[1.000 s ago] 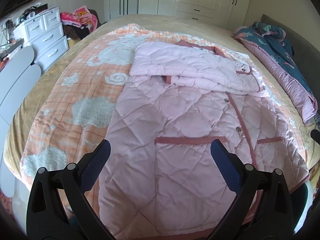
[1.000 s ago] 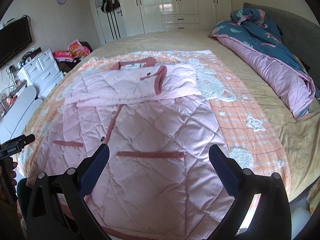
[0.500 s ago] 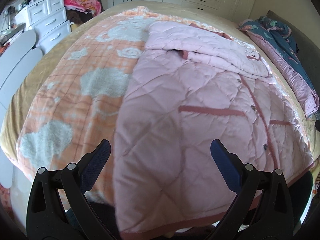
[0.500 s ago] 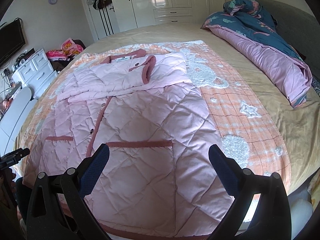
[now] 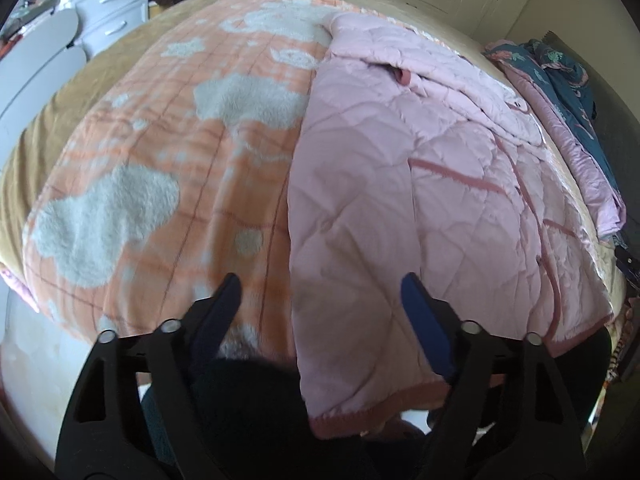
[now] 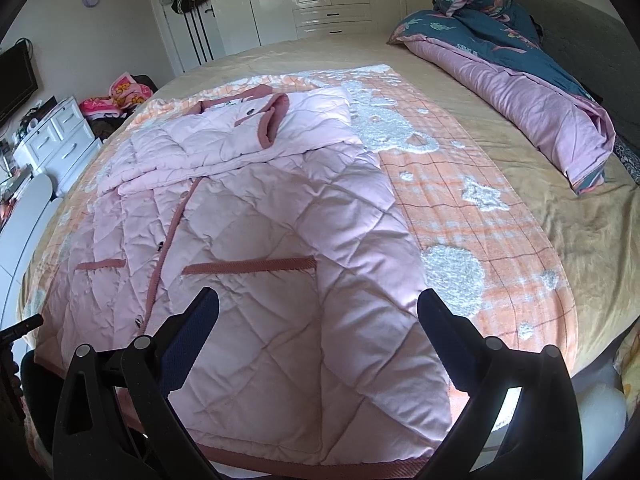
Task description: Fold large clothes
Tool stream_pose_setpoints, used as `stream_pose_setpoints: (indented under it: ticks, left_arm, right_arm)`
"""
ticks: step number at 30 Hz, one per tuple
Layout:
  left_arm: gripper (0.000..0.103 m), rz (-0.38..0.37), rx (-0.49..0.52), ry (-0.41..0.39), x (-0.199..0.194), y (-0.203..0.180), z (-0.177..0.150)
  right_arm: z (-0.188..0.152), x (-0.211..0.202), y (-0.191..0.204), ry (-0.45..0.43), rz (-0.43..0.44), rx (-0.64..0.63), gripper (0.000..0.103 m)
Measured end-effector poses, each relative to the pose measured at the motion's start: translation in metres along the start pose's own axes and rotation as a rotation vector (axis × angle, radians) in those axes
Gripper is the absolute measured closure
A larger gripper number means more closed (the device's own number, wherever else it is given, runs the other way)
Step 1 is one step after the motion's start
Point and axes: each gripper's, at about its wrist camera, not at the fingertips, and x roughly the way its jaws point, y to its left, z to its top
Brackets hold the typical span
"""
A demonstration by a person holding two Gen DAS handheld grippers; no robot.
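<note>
A large pink quilted coat (image 6: 256,232) with dark pink trim lies flat on an orange and white blanket (image 6: 472,216) on the bed, sleeves folded across its chest, hem hanging over the near edge. My left gripper (image 5: 320,296) is open and empty, low over the coat's left hem corner (image 5: 360,384). My right gripper (image 6: 318,312) is open and empty above the coat's lower right part, just below the pocket trim (image 6: 248,267). The coat also fills the right half of the left wrist view (image 5: 420,184).
A rolled blue and purple duvet (image 6: 520,80) lies along the bed's right side. White wardrobes (image 6: 320,0) stand behind the bed. A white drawer unit (image 6: 60,136) and a pile of clothes (image 6: 120,92) stand at the left. The other gripper's tip (image 6: 20,326) shows at the left edge.
My left gripper has moved down and left toward the coat's near left hem corner. My right gripper has come slightly closer to the coat's lower right. Both stay open.
</note>
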Motion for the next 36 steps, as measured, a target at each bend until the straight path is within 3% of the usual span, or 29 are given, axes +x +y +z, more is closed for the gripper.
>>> stream_pose_setpoints:
  ticks: [3, 7, 10, 13, 24, 29, 31, 32, 34, 36]
  left_arm:
    - [0.043, -0.05, 0.004, 0.034, 0.004, -0.001, -0.008]
    - [0.044, -0.09, 0.018, 0.084, 0.015, -0.009, -0.018]
    - [0.043, -0.064, 0.04, 0.092, 0.023, -0.017, -0.021]
    - [0.035, -0.058, 0.049, 0.087, 0.027, -0.023, -0.018]
    - [0.031, -0.027, 0.064, 0.069, 0.037, -0.033, -0.011]
    - [0.03, -0.031, 0.063, 0.08, 0.032, -0.03, -0.016]
    - [0.03, -0.031, 0.05, 0.077, 0.03, -0.029, -0.02]
    - [0.03, -0.026, 0.053, 0.075, 0.029, -0.03, -0.023]
    - [0.03, -0.011, 0.07, 0.063, 0.028, -0.033, -0.026]
    - [0.03, 0.006, 0.074, 0.054, 0.029, -0.035, -0.027]
  right_arm:
    - [-0.004, 0.0, -0.009, 0.008, -0.014, 0.016, 0.004]
    - [-0.009, -0.003, -0.019, 0.016, -0.022, 0.03, 0.004]
    - [-0.016, -0.005, -0.03, 0.04, -0.003, 0.048, 0.004]
    - [-0.023, -0.006, -0.039, 0.079, 0.018, 0.056, 0.004]
    - [-0.056, 0.021, -0.052, 0.308, 0.113, 0.084, 0.004]
    - [-0.064, 0.035, -0.054, 0.36, 0.153, 0.124, 0.004]
    - [-0.066, 0.037, -0.052, 0.356, 0.182, 0.126, 0.013]
    - [-0.067, 0.037, -0.049, 0.352, 0.204, 0.123, 0.024]
    - [-0.066, 0.032, -0.046, 0.324, 0.196, 0.108, 0.03]
    - [-0.064, 0.028, -0.048, 0.293, 0.205, 0.115, 0.049]
